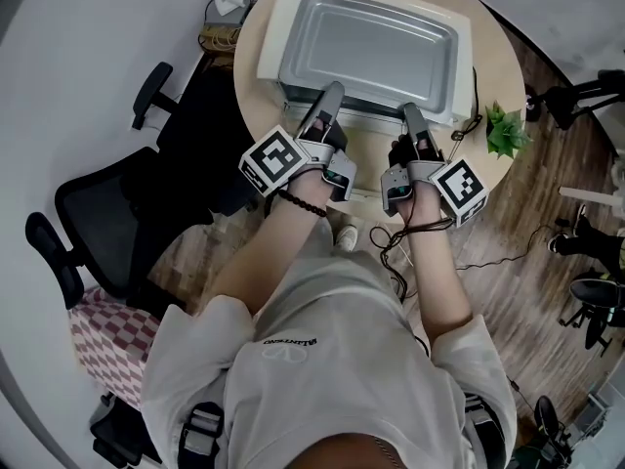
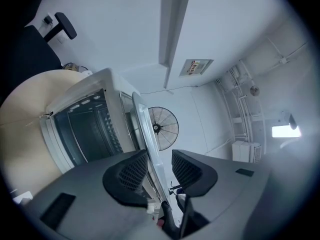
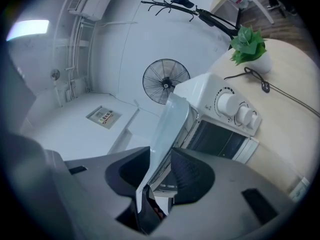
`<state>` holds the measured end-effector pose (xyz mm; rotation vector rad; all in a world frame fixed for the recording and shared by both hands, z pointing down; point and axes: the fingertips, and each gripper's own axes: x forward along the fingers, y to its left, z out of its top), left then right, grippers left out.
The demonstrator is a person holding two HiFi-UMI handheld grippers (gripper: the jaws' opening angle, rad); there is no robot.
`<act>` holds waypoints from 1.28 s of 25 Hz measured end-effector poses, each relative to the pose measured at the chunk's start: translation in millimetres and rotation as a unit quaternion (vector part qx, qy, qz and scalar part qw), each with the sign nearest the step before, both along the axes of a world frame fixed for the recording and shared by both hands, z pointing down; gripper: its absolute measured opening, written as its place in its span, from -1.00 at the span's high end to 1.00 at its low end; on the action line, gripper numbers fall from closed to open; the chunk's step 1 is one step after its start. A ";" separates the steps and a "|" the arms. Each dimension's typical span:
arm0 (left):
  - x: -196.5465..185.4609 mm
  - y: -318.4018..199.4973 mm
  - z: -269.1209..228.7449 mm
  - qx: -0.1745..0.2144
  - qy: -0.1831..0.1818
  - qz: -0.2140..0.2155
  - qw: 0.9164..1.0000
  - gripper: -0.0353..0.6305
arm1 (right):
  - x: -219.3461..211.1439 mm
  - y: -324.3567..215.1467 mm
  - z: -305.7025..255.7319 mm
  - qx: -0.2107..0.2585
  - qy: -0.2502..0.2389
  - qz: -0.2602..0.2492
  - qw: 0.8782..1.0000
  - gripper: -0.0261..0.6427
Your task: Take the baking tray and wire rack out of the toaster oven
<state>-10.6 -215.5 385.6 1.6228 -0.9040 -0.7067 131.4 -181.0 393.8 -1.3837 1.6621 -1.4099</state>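
Note:
The silver baking tray (image 1: pixel 371 47) lies flat on top of the white toaster oven (image 1: pixel 274 42), which stands on a round beige table (image 1: pixel 493 71). Both grippers reach its near rim. My left gripper (image 1: pixel 328 98) has the thin tray edge (image 2: pixel 141 121) running between its jaws, with a gap beside it (image 2: pixel 160 170). My right gripper (image 1: pixel 412 115) also straddles the tray edge (image 3: pixel 169 126) loosely (image 3: pixel 160 171). The oven's dark front (image 2: pixel 85 126) and its knobs (image 3: pixel 235 109) show. I see no wire rack.
A small potted plant (image 1: pixel 508 130) and a black cable (image 3: pixel 280 94) sit on the table to the right of the oven. A black office chair (image 1: pixel 98 213) stands at the left. A standing fan (image 3: pixel 166 81) is behind the table.

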 end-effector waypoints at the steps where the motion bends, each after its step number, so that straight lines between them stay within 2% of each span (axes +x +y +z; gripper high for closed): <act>1: -0.4 1.3 0.4 0.002 -0.003 0.001 1.000 0.43 | 1.4 1.3 0.2 0.001 0.003 0.001 1.000 0.52; 6: -3.5 8.3 1.4 0.009 -0.029 0.011 0.999 0.43 | 6.4 8.1 -1.0 0.006 0.024 0.004 1.000 0.52; 13: 6.6 21.5 1.5 0.005 -0.073 0.047 0.996 0.43 | 13.7 12.8 -3.3 0.008 0.019 0.004 1.000 0.52; 16: 12.8 27.4 2.6 0.006 -0.111 0.083 0.990 0.43 | 17.5 13.3 -4.7 0.010 0.026 0.006 1.000 0.52; 21: 16.2 37.4 7.3 0.009 -0.141 0.121 0.982 0.43 | 19.2 15.3 -3.9 0.007 0.045 -0.005 0.999 0.52; 24: 20.9 42.6 6.3 0.032 -0.169 0.158 0.972 0.44 | 15.0 16.1 -4.5 0.001 0.061 -0.023 0.998 0.52; 26: 25.4 46.8 2.9 0.038 -0.162 0.178 0.970 0.44 | 13.8 17.0 -4.9 0.000 0.058 -0.026 0.998 0.52; 29: 30.8 55.5 0.5 0.037 -0.142 0.187 0.971 0.44 | 13.9 23.1 -5.5 0.003 0.063 -0.029 0.998 0.52; 30: 30.4 58.9 0.7 0.045 -0.151 0.185 0.970 0.44 | 13.8 27.2 -6.4 0.008 0.072 -0.031 0.997 0.52; 32: 27.1 65.7 -0.6 0.079 -0.195 0.175 0.962 0.44 | 14.3 38.2 -9.0 0.021 0.100 -0.034 0.994 0.52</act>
